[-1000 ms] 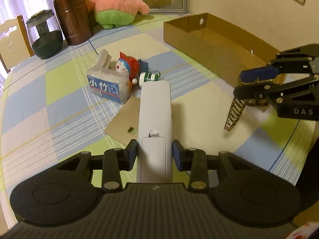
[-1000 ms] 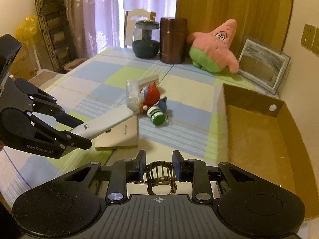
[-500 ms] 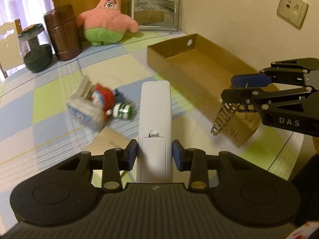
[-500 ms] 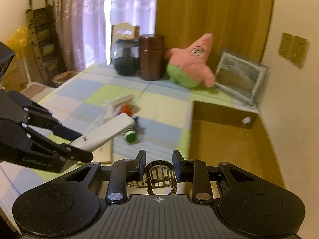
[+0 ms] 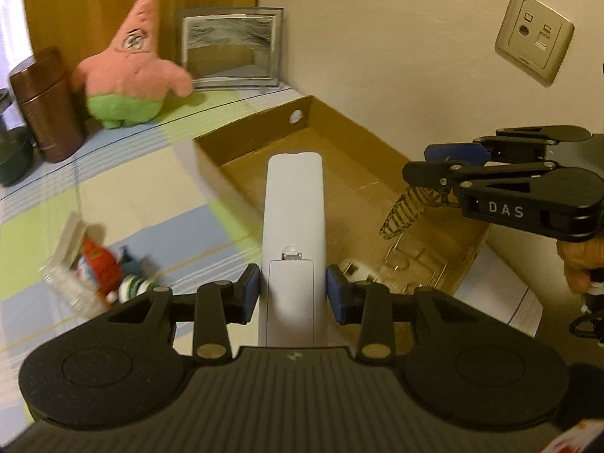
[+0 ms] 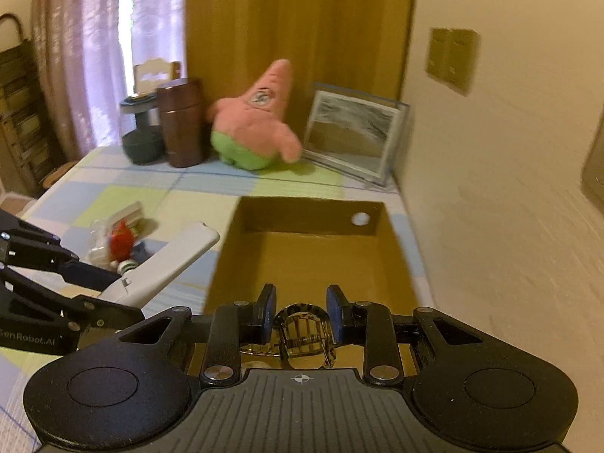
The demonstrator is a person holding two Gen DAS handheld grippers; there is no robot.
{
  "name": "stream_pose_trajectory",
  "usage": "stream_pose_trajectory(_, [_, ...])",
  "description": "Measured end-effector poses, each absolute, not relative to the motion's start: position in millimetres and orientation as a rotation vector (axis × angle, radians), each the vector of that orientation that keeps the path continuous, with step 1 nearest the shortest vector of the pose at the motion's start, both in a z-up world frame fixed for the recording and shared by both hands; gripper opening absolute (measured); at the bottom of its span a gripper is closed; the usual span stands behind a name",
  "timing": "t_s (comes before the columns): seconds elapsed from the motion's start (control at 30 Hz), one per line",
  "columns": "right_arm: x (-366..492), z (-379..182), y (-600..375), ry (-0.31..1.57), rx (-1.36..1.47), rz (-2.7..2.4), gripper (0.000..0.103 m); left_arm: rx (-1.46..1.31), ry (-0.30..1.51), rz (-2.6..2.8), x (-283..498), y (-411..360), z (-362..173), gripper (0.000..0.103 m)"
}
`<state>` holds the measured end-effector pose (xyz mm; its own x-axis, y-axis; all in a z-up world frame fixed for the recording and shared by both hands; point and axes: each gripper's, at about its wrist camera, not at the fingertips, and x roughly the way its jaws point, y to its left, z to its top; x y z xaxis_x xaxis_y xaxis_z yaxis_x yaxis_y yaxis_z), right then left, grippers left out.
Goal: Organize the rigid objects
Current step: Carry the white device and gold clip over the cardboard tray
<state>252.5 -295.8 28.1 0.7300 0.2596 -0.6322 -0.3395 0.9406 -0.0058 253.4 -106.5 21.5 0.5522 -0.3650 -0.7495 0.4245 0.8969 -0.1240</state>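
- While we clamp the white remote [image 5: 294,222] in our left gripper [image 5: 293,290], its far end reaches over the cardboard box [image 5: 339,143].
- Our right gripper [image 6: 301,314] pinches a tortoiseshell hair claw [image 6: 302,330] above the box's near end.
- Small toys [image 5: 98,268] lie on the surface [image 5: 124,185], left of the box.

A table [image 6: 113,196] covered in a blue, green and cream checked cloth is carrying everything. A shallow open cardboard box [image 6: 309,219] is sitting along its right edge beside the wall. At the far end a pink star plush [image 6: 256,120], a brown canister [image 6: 181,120], a dark jar [image 6: 141,139] and a framed picture [image 6: 355,136] are standing in a row, the picture leaning back. Left of the box, a blurred cluster of small items [image 5: 90,271] is lying together; it seems to be holding a red toy and a clear packet.
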Motion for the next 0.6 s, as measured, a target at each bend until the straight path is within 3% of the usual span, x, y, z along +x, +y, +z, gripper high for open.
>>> stream_pose_trajectory(0.6, [299, 1, -332, 0.718, -0.055, 0.275, 0.026, 0.044, 0.901, -0.43, 319, -157, -1, 0.033])
